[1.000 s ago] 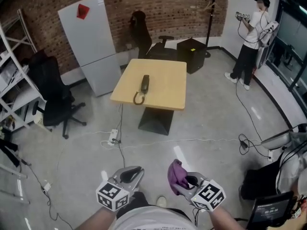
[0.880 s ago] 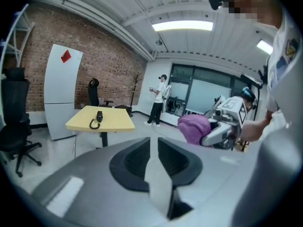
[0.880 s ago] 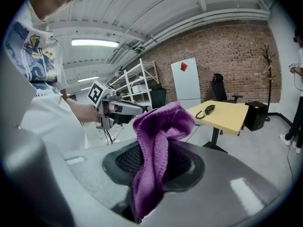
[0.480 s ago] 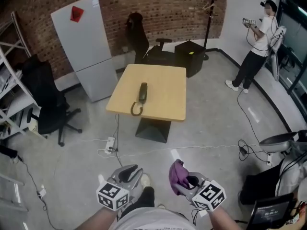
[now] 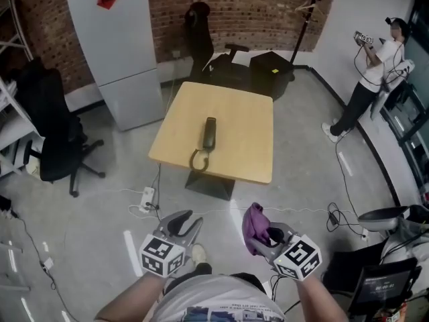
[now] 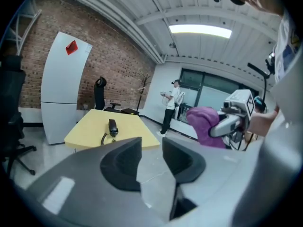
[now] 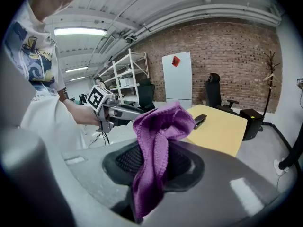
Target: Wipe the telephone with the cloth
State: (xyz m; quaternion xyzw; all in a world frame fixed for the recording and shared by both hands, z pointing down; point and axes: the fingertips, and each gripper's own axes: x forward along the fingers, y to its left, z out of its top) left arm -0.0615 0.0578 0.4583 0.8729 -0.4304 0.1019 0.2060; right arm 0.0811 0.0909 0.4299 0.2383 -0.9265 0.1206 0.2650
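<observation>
One tool [image 5: 267, 237] grips the cloth [image 5: 253, 221], well short of the telephone [image 5: 210, 133].

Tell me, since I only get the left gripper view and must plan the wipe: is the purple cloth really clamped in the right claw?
Observer: Yes, the right gripper view shows the right claw shut on the cloth, which hangs between its jaws.
Operator: Anything on the floor before the table?
Observer: In the head view, a white power strip lies left of the table's base.
Operator: And rightward?
Observer: A thin cable crosses the floor there.
</observation>
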